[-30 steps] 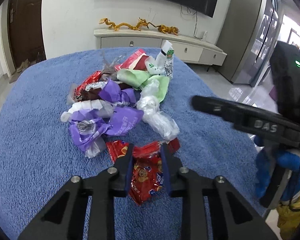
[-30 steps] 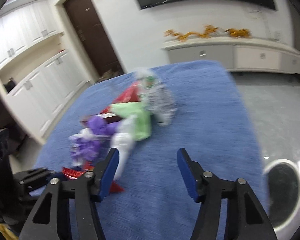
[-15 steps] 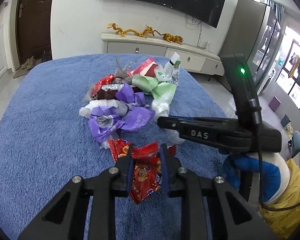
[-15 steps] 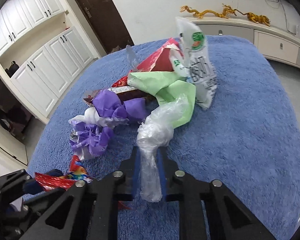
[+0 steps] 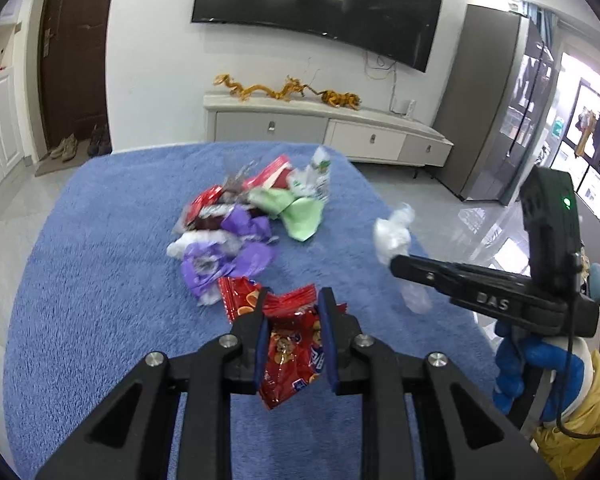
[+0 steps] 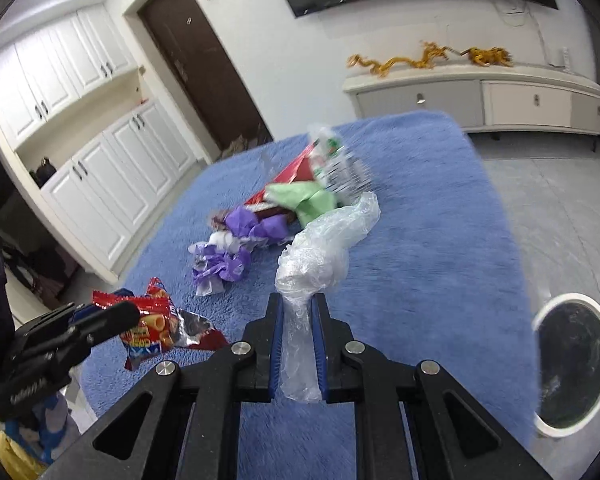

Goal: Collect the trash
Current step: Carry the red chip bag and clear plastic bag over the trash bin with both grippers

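Note:
A pile of trash (image 5: 244,220) lies on a blue fuzzy surface (image 5: 80,280): purple, green, red and white wrappers. My left gripper (image 5: 292,308) is shut on a red snack wrapper (image 5: 292,352) and holds it above the surface; the wrapper also shows in the right wrist view (image 6: 152,328). My right gripper (image 6: 297,304) is shut on a crumpled clear plastic bag (image 6: 320,252), lifted off the surface; the bag also shows in the left wrist view (image 5: 394,236). The pile appears in the right wrist view (image 6: 268,220) beyond the bag.
A round white-rimmed bin (image 6: 572,364) stands on the floor to the right of the blue surface. A white sideboard (image 5: 320,132) with gold dragon figures stands against the far wall under a TV. White cupboards (image 6: 100,168) are at the left.
My right gripper closed on the clear plastic bag and lifted it away from the pile to the right. My left gripper rose with the red wrapper still in it.

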The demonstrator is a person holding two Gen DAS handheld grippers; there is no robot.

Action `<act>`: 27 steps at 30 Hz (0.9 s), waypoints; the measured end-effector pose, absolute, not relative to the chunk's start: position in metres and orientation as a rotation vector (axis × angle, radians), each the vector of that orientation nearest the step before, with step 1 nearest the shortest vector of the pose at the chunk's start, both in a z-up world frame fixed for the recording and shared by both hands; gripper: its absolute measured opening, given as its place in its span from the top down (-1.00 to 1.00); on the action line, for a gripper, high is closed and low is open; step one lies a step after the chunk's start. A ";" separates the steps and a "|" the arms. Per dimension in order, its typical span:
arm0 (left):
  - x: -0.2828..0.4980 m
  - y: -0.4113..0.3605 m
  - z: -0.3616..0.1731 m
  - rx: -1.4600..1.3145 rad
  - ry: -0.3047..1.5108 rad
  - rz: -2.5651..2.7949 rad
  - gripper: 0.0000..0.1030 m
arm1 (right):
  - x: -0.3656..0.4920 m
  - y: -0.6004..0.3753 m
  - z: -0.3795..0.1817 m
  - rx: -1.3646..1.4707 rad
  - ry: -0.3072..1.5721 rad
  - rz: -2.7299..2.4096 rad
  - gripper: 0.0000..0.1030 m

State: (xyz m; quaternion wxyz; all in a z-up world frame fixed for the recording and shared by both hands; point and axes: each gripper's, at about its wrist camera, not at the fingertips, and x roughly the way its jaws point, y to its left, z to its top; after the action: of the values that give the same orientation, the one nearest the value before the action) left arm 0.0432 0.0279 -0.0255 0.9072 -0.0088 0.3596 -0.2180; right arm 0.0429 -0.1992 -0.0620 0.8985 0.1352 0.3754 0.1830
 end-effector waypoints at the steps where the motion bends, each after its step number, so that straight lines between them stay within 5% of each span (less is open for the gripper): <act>1: 0.043 0.023 -0.022 -0.015 0.739 -0.460 0.66 | 0.037 -0.205 -0.058 0.285 0.765 0.368 0.74; 11: 0.066 -0.093 0.003 0.053 0.729 -0.633 0.68 | -0.010 -0.329 -0.053 0.395 0.698 0.134 0.74; 27: 0.140 -0.335 -0.062 0.147 0.929 -0.890 0.57 | -0.008 -0.487 -0.168 0.639 0.812 -0.155 0.70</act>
State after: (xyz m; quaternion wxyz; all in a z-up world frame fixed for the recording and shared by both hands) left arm 0.1396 -0.3352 -0.0624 0.7977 0.0685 0.4325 -0.4147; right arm -0.0085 -0.4871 -0.1679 0.8666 0.3051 0.3878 -0.0740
